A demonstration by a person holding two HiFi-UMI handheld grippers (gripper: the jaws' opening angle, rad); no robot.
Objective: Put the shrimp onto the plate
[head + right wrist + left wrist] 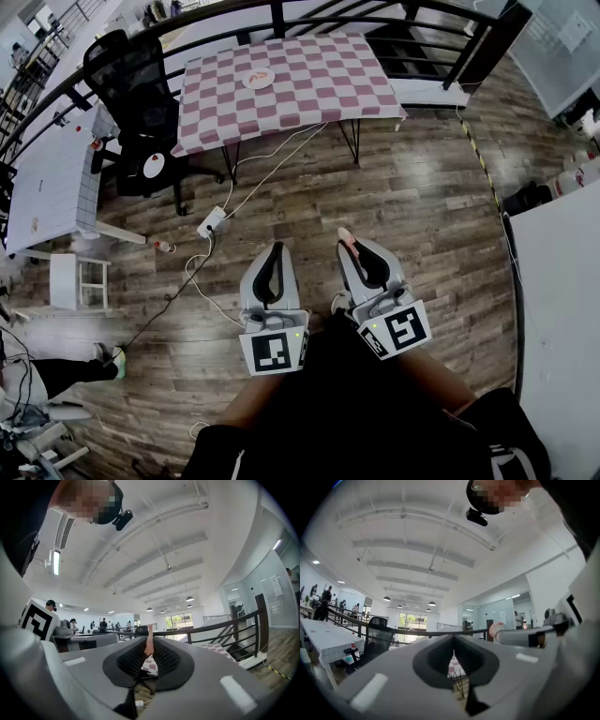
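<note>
Carrying the shrimp pinched between my right gripper's jaws, I should hold firm and level until I reach the plate on the checkered surface, well ahead. My left gripper is clenched, empty.

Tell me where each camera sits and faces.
Head view: on the person's head, facing down at floor, checkered table, left gripper and right gripper; forearms show.
Left gripper view: rides that gripper, tilted up toward ceiling; person's head above.
Right gripper view: rides that gripper, tilted up too, jaws shut on shrimp; head above.
Shared: both gripper views catch checkered table.
</note>
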